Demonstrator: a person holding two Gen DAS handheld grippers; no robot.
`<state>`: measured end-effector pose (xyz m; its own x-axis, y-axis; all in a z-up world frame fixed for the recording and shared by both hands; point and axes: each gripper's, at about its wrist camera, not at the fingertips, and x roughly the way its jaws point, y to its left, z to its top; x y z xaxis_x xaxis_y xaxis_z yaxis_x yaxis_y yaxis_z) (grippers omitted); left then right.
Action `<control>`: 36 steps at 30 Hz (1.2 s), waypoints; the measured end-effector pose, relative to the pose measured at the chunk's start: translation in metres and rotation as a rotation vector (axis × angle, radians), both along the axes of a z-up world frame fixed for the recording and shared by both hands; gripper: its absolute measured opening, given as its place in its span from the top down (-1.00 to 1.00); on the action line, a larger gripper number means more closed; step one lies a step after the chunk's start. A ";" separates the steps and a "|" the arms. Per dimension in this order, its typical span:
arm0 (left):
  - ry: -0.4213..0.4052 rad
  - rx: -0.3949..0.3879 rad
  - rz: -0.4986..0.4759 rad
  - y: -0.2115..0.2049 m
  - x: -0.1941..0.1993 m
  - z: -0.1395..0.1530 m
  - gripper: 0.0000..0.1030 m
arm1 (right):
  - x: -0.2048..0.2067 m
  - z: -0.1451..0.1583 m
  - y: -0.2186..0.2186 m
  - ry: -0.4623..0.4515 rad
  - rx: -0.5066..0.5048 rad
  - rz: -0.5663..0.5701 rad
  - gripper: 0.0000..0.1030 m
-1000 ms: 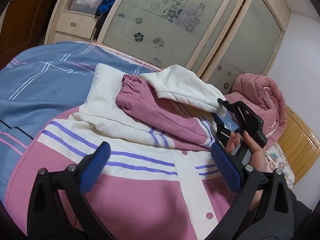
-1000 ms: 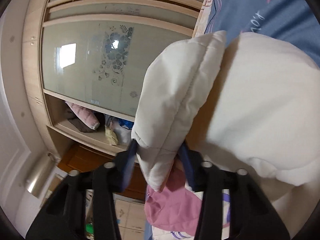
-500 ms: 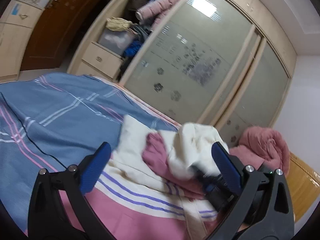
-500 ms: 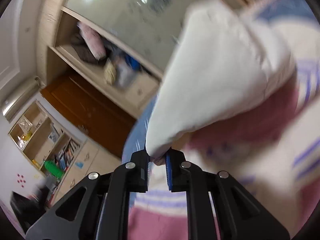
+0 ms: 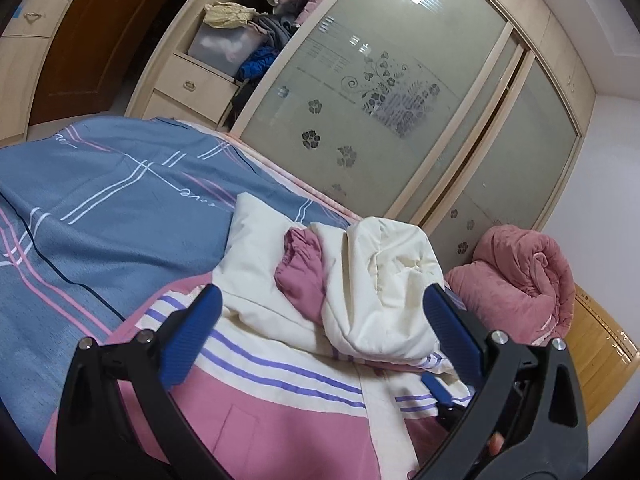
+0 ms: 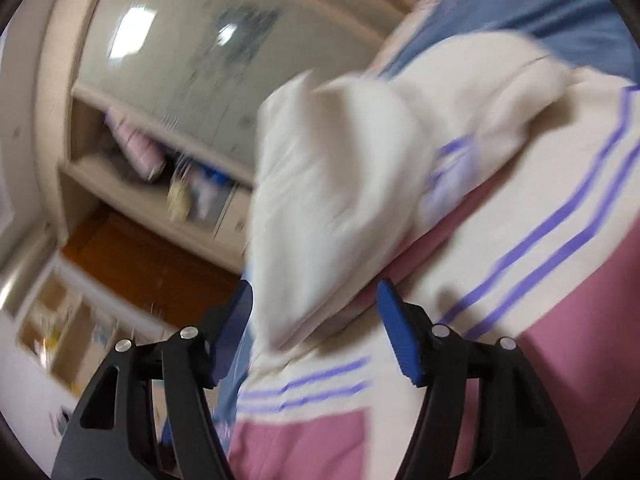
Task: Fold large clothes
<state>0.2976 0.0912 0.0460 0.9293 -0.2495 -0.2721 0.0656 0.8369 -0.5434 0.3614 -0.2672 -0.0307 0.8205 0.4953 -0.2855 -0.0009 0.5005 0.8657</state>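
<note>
A large pink and cream jacket with purple stripes (image 5: 280, 396) lies on the bed. Its cream hood (image 5: 384, 292) is folded down over the body, beside a pink sleeve cuff (image 5: 300, 272). My left gripper (image 5: 320, 328) is open and empty, hovering above the jacket. My right gripper (image 6: 316, 328) is open, with the cream hood (image 6: 332, 216) lying loose between and beyond its jaws; this view is blurred. The right gripper also shows low at the right of the left wrist view (image 5: 444, 396).
A blue bedsheet with white and pink lines (image 5: 100, 200) covers the bed. A rolled pink quilt (image 5: 520, 280) lies at the far right. A wardrobe with frosted sliding doors (image 5: 360, 100) and open shelves of clothes (image 5: 248, 40) stands behind the bed.
My right gripper has opened and let go of the cream hood, which now rests folded on the jacket. The left gripper stays open and has tilted slightly down.
</note>
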 end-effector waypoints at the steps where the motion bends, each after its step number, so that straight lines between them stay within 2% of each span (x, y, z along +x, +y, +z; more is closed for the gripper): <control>1: 0.001 0.001 -0.001 0.000 0.000 0.000 -0.96 | 0.005 -0.008 -0.014 0.014 0.050 -0.017 -0.26; 2: 0.003 0.002 -0.003 0.000 0.000 -0.001 -0.96 | 0.011 -0.012 -0.022 0.018 0.084 -0.016 -0.24; 4: 0.006 0.005 -0.005 -0.001 0.000 -0.001 -0.96 | 0.024 -0.016 -0.029 0.029 0.103 -0.012 0.00; 5: 0.007 0.006 -0.006 -0.001 0.001 -0.001 -0.96 | 0.030 -0.017 -0.031 0.034 0.113 -0.012 0.03; 8: 0.019 0.009 -0.014 -0.003 0.004 -0.003 -0.96 | 0.046 -0.019 -0.035 0.060 0.121 -0.042 0.03; 13: 0.031 0.019 -0.023 -0.005 0.006 -0.004 -0.96 | 0.060 -0.035 -0.043 0.095 0.209 -0.061 0.04; 14: 0.032 0.023 -0.023 -0.005 0.007 -0.005 -0.96 | 0.060 -0.037 -0.045 0.092 0.212 -0.064 0.08; 15: 0.033 0.025 -0.023 -0.005 0.006 -0.005 -0.96 | 0.059 -0.038 -0.048 0.088 0.211 -0.069 0.27; 16: 0.035 0.025 -0.023 -0.005 0.006 -0.005 -0.96 | 0.057 -0.039 -0.049 0.093 0.197 -0.080 0.55; 18: 0.039 0.024 -0.023 -0.005 0.007 -0.006 -0.96 | 0.047 -0.040 -0.052 0.095 0.186 -0.094 0.75; 24: 0.047 0.028 -0.031 -0.006 0.009 -0.005 -0.96 | 0.000 -0.019 -0.049 0.039 0.071 -0.060 0.82; 26: 0.053 0.038 -0.036 -0.008 0.010 -0.005 -0.96 | -0.013 -0.024 -0.041 0.056 0.026 -0.042 0.82; 29: 0.063 0.046 -0.044 -0.011 0.013 -0.005 -0.96 | -0.018 -0.041 -0.031 0.126 -0.013 -0.024 0.82; 32: 0.067 0.055 -0.050 -0.014 0.014 -0.006 -0.96 | -0.018 -0.041 -0.037 0.092 -0.005 -0.043 0.70; 33: 0.066 0.055 -0.051 -0.014 0.013 -0.006 -0.96 | -0.017 -0.037 -0.036 0.075 0.009 -0.034 0.42; 34: 0.065 0.054 -0.051 -0.014 0.013 -0.006 -0.96 | -0.018 -0.033 -0.035 0.068 0.015 -0.023 -0.05; 36: 0.059 0.050 -0.042 -0.013 0.012 -0.005 -0.96 | -0.025 -0.022 -0.030 0.076 -0.007 -0.014 -0.37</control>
